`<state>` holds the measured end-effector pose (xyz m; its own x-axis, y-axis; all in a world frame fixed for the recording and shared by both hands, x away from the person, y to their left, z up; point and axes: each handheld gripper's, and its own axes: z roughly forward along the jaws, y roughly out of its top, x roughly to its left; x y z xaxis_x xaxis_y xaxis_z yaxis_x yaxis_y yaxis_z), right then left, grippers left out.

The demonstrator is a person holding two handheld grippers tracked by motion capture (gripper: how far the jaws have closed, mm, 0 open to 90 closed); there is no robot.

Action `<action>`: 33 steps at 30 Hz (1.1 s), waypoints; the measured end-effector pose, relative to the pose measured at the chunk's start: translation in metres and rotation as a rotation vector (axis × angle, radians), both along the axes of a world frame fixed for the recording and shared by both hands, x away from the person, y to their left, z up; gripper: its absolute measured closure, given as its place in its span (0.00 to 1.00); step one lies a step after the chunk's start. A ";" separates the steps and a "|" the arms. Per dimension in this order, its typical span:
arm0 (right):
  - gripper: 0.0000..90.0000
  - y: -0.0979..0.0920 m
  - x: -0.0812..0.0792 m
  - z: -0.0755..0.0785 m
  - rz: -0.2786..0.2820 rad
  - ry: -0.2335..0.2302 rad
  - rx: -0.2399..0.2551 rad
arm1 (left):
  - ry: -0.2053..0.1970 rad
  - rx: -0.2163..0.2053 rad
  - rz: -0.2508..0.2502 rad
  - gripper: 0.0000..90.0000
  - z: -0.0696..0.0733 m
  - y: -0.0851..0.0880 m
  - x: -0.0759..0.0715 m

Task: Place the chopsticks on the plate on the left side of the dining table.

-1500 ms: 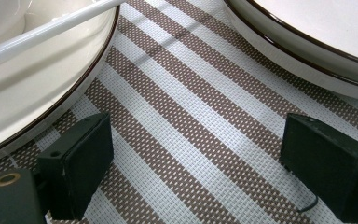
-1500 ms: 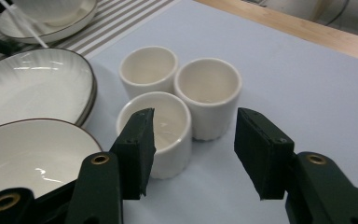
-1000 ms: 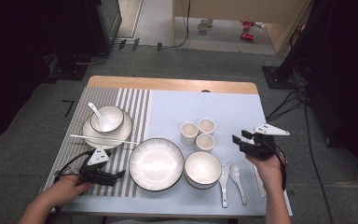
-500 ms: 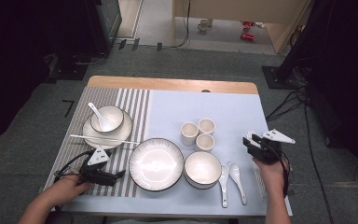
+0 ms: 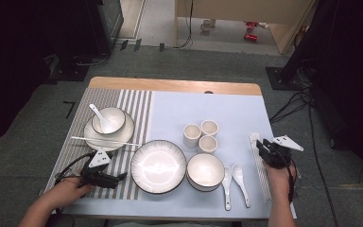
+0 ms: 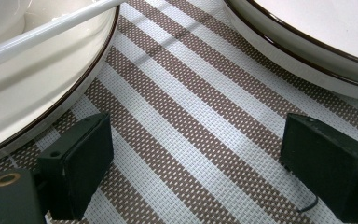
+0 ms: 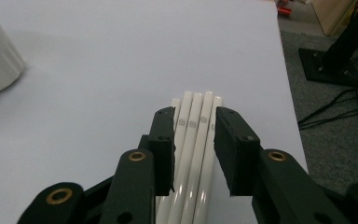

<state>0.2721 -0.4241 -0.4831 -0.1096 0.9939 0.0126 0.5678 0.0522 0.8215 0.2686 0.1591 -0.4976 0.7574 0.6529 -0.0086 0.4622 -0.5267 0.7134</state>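
Several white chopsticks (image 5: 261, 176) lie side by side near the table's right edge. My right gripper (image 5: 263, 147) is low over their far ends. In the right gripper view its jaws (image 7: 193, 140) have just been closing and straddle the chopsticks (image 7: 196, 119), with a gap still showing at the pads. My left gripper (image 5: 119, 178) rests open on the striped mat (image 6: 186, 116), nothing between its fingers, between a small plate (image 6: 23, 102) and the large plate (image 6: 317, 51).
A large plate (image 5: 158, 165), a bowl (image 5: 205, 171), two spoons (image 5: 233, 180) and three cups (image 5: 201, 135) stand mid-table. At the left, a plate (image 5: 90, 137) holds a bowl with a spoon (image 5: 108, 120); one chopstick (image 5: 106, 140) lies across it.
My right gripper has come down and toward the table's right edge, onto the chopsticks, and its jaws have narrowed. The left hand has stayed put.
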 end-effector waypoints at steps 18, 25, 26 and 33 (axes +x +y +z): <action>0.88 -0.008 0.001 -0.010 -0.043 0.079 0.014 | 0.000 -0.001 0.000 0.10 0.000 0.000 0.000; 0.88 -0.008 0.001 -0.011 -0.042 0.099 0.013 | 0.000 -0.001 0.000 0.10 0.000 0.000 0.000; 0.88 -0.008 0.001 -0.011 -0.044 0.100 0.013 | 0.000 -0.001 0.000 0.11 0.000 0.000 0.000; 0.88 -0.010 0.000 -0.012 -0.058 0.109 0.030 | 0.000 -0.001 0.000 0.10 0.000 0.000 0.000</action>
